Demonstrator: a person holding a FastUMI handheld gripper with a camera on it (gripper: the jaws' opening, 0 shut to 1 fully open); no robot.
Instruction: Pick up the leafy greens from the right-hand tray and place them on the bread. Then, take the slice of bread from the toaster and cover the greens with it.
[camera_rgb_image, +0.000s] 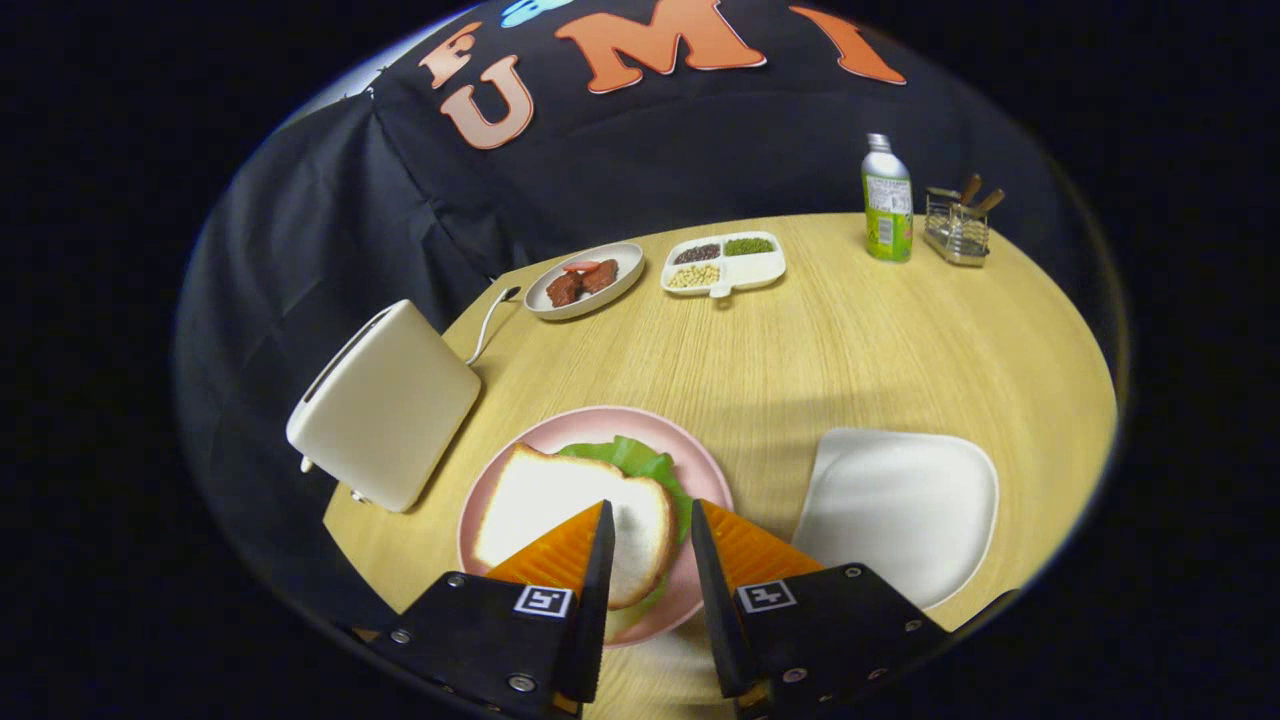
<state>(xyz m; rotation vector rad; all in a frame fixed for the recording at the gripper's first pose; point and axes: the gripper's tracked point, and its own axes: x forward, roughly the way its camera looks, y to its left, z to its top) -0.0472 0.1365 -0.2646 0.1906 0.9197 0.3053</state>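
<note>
Lower centre: bread slice (560, 515) tops lettuce (640, 460) on pink plate (700, 475). White tray (900, 510) bare. I judge the task complete. Tongs (648, 520) open, holding nothing.

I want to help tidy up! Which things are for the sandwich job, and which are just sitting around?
For the job: bread slice covering the leafy greens, pink plate, toaster, white tray, open gripper.

Just sitting around: plate of meat, divided dish of beans, bottle, wire rack.
</note>
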